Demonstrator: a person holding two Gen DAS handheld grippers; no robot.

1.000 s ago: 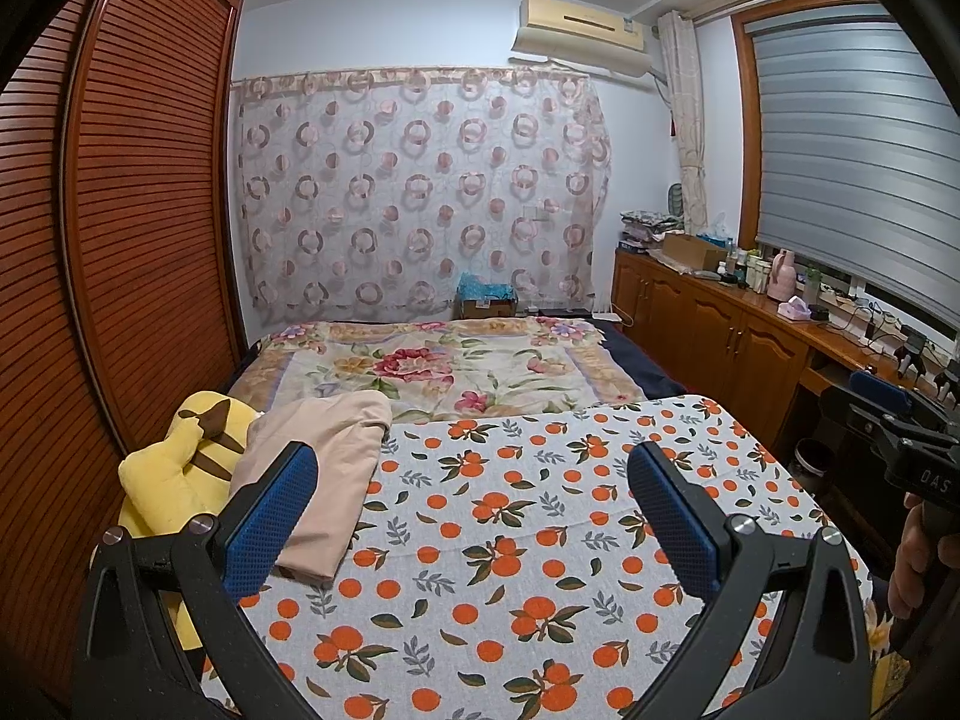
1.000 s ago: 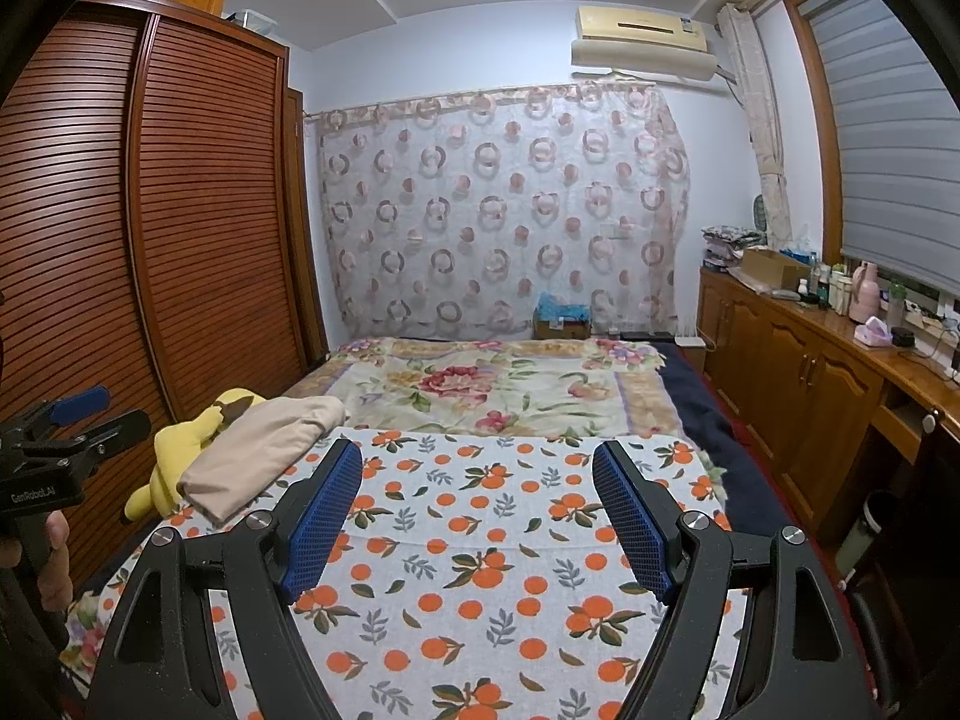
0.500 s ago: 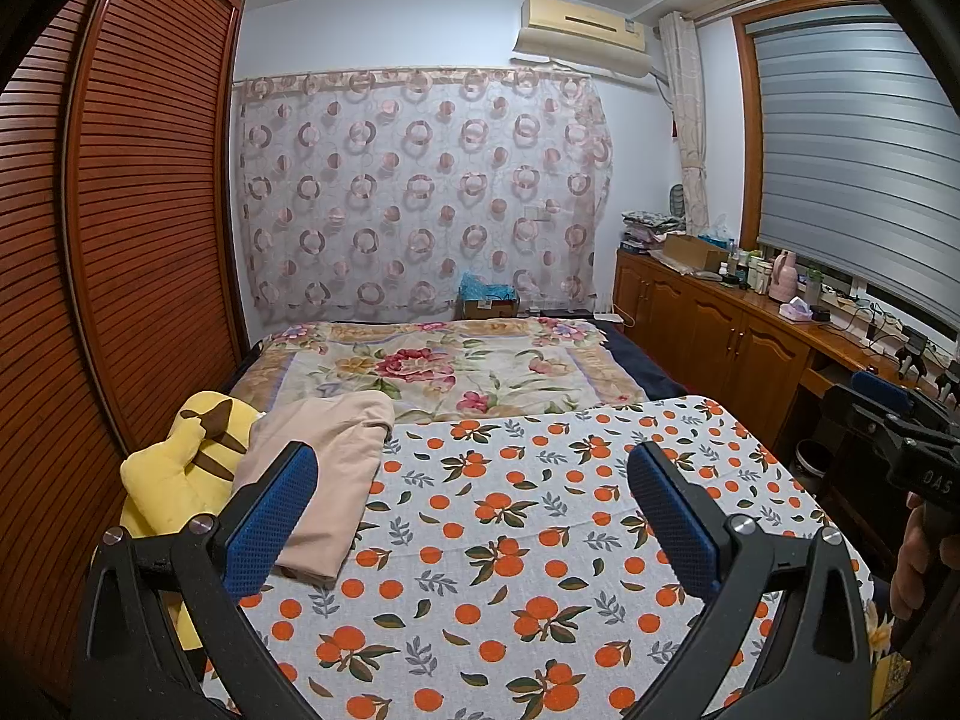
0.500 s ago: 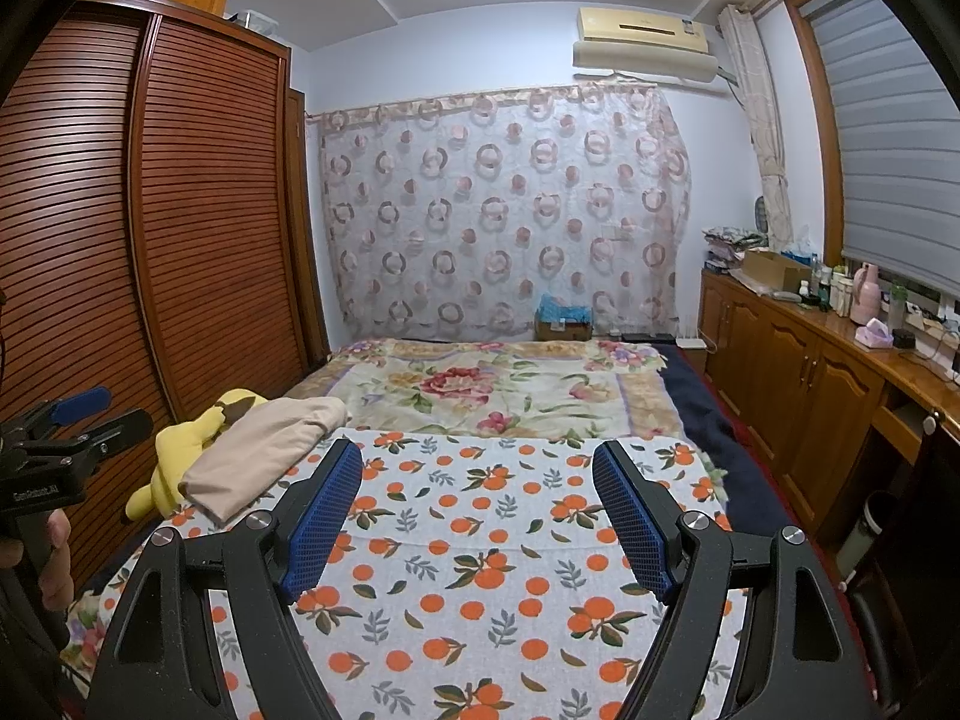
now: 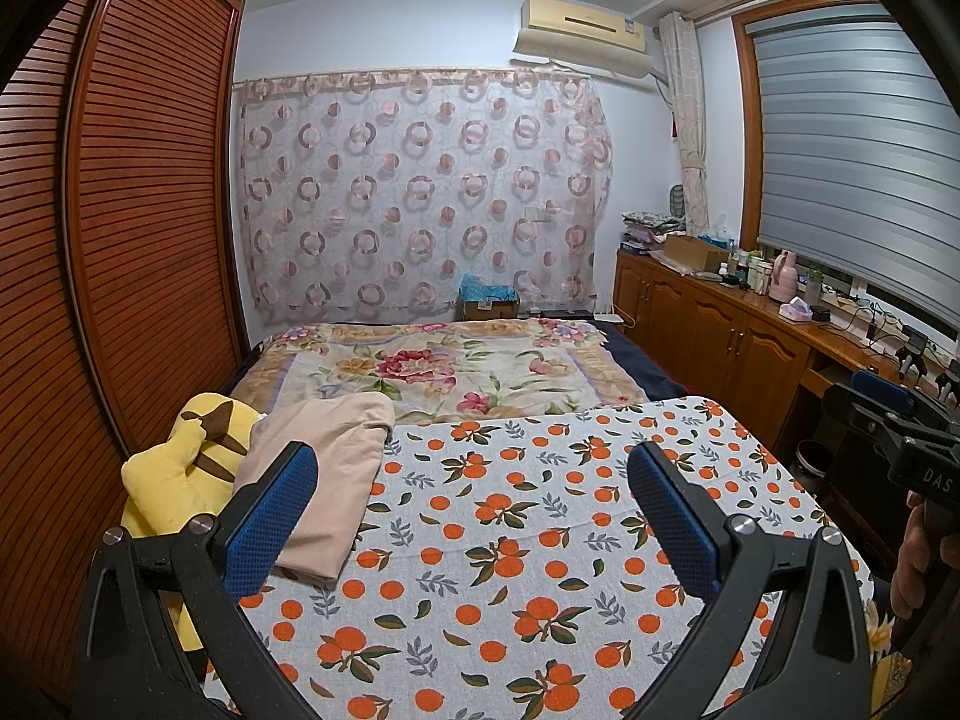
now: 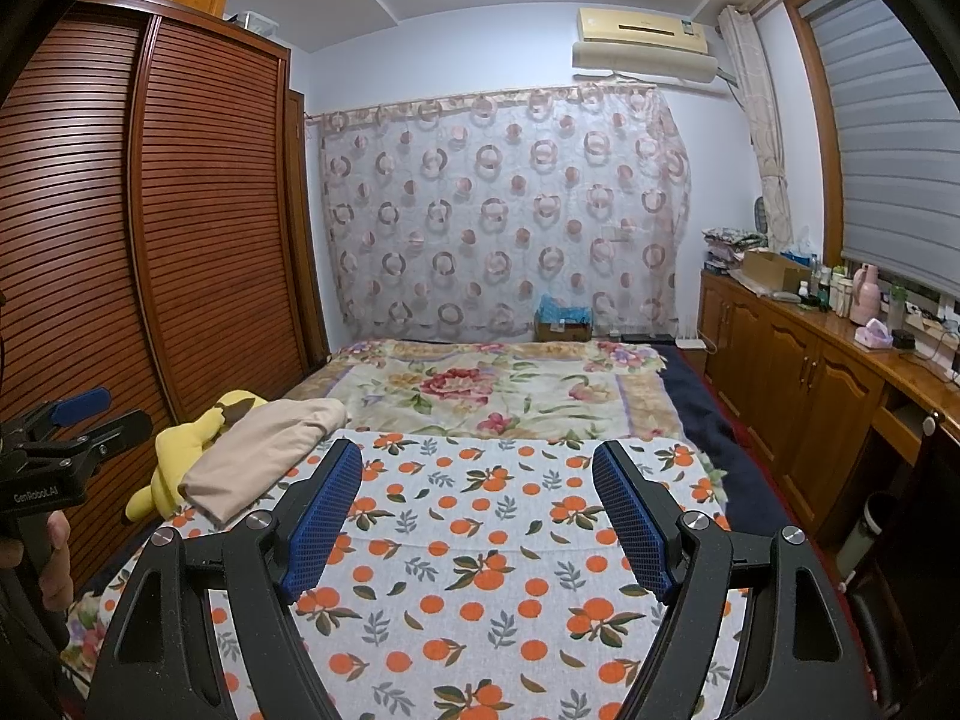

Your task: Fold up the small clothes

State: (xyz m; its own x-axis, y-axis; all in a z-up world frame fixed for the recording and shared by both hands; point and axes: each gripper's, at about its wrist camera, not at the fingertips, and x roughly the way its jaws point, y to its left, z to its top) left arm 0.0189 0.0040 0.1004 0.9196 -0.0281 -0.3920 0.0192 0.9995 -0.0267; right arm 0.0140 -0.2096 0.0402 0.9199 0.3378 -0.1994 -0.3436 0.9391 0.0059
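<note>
Left wrist view looks down the bed (image 5: 540, 630), whose near half is covered by a smooth white cloth (image 5: 510, 540) printed with oranges and grey-green leaves. The left claw (image 5: 471, 516) hangs above that cloth with its two black arms spread wide, released, nothing between the dimpled blue pads (image 5: 270, 516). Just past the left pad lies the folded beige garment (image 5: 324, 480), a soft, matte, oblong bundle with rounded edges, resting on the left side of the orange-print cloth. Its far edge leans against a plush yellow toy (image 5: 180, 468) with brown markings, pressed up beside the slatted dark-wood wardrobe (image 5: 120, 240). Beyond the cloth lies a fuzzy blanket (image 5: 444, 372) with large pink flowers.

From the right wrist view, the right claw (image 6: 477, 516) is likewise released, its ribbed blue pads (image 6: 324, 516) wide apart over bare printed cloth, empty. The beige garment (image 6: 258, 450) sits well to its left, apart from both fingers. At that frame's left edge a hand (image 6: 51, 558) grips the other tool's black handle.

A sheer curtain (image 6: 498, 210) with ring patterns hangs at the far wall, and glossy wooden cabinets (image 6: 798, 372) along the right carry bottles and boxes.
</note>
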